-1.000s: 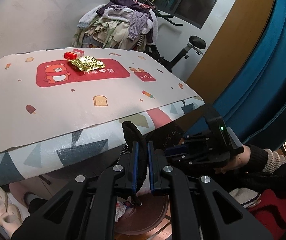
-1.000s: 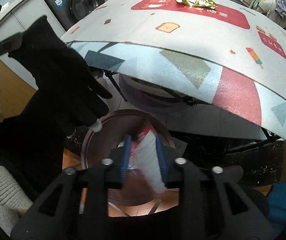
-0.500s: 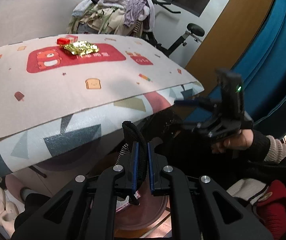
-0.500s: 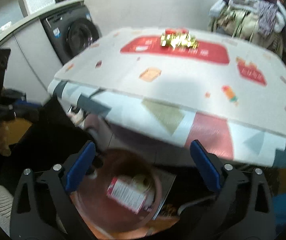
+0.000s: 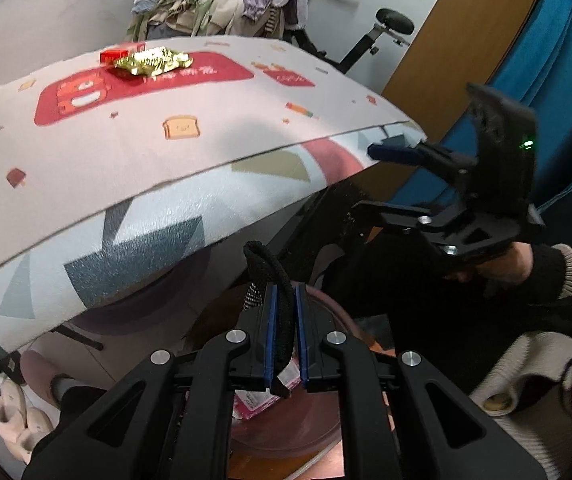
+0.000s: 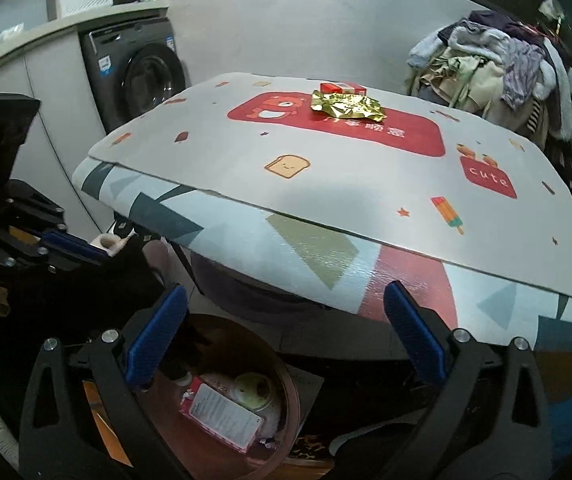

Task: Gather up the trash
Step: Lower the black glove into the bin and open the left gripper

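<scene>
Left tongs (image 5: 284, 334): pinching black glove (image 5: 274, 280), above bin (image 6: 286, 408).
Right tongs (image 6: 282, 344): just opened, spread, empty; pink packet (image 6: 222, 416) lies in bin beneath.
Beyond, on tabletop (image 6: 325, 184): gold wrapper (image 6: 347, 106), red box (image 6: 341, 88).
Risk: dangling glove may drop into bin.

Both wrist views look steeply down past the table (image 5: 190, 168) edge; both share the bin (image 6: 286, 408).
</scene>
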### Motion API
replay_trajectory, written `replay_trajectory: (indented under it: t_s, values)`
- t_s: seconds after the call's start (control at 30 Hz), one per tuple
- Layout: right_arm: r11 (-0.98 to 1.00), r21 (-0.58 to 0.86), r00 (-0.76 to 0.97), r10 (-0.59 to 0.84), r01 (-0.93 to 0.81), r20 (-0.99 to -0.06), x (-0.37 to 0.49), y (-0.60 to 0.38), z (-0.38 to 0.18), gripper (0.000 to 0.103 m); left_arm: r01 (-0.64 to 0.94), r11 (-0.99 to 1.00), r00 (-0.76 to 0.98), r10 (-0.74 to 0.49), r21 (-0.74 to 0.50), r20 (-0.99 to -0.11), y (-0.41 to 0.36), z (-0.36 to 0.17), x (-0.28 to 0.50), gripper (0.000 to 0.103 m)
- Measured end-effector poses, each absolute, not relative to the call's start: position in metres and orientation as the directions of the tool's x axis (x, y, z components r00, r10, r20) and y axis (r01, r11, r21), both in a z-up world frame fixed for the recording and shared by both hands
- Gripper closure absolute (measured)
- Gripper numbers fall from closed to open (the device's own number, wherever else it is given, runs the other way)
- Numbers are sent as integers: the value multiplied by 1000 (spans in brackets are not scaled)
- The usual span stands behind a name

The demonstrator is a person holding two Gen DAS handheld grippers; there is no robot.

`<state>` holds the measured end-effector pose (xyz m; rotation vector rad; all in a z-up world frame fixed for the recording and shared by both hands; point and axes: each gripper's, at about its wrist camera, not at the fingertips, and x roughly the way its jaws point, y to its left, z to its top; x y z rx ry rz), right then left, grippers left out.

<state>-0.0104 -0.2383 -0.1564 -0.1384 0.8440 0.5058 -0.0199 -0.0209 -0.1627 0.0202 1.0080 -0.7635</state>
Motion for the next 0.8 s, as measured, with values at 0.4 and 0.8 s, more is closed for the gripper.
replay_trajectory:
  t_s: [0.4,0.8]
  values:
    - [889,113,556,372,-443,-744,-3,-244,-159,6,567,747,253,-558,-346,-791,-25,-210,-11,94]
    - [893,125,554,371,-432,-745,-1,-247,-160,6,496,817,362,-503,-294,-785,-13,-205,-7,17]
